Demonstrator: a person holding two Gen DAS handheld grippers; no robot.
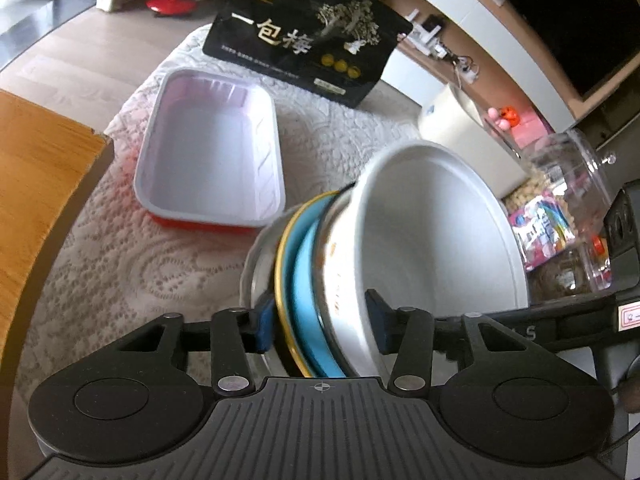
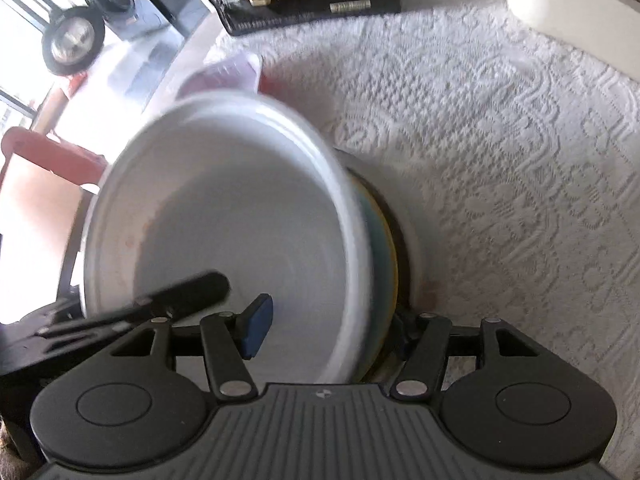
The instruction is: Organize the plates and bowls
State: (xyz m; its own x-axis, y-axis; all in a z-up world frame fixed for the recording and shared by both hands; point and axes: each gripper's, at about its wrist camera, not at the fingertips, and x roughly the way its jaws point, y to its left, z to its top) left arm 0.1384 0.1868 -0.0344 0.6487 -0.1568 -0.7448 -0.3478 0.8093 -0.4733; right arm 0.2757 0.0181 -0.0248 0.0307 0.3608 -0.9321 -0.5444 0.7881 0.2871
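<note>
A nested stack stands tilted over the lace cloth: a white bowl (image 1: 436, 232) inside a blue plate with a yellow rim (image 1: 300, 264), with a steel bowl (image 1: 260, 264) outermost. My left gripper (image 1: 320, 324) is shut on the stack's near rim, one pad inside the white bowl and the other outside the steel bowl. In the right wrist view the white bowl (image 2: 240, 216) fills the middle. My right gripper (image 2: 328, 332) straddles its rim and the plate's yellow edge (image 2: 390, 264). Its inner pad (image 2: 256, 328) stands off the wall and its outer pad is hidden. The left gripper's finger (image 2: 180, 296) reaches into the bowl.
A red tray with a white inside (image 1: 208, 148) lies on the cloth at the left. A black snack packet (image 1: 308, 36) stands behind it. A wooden edge (image 1: 40, 184) is at far left. A clear jar (image 1: 572, 208) and a white tub (image 1: 452, 120) sit at the right.
</note>
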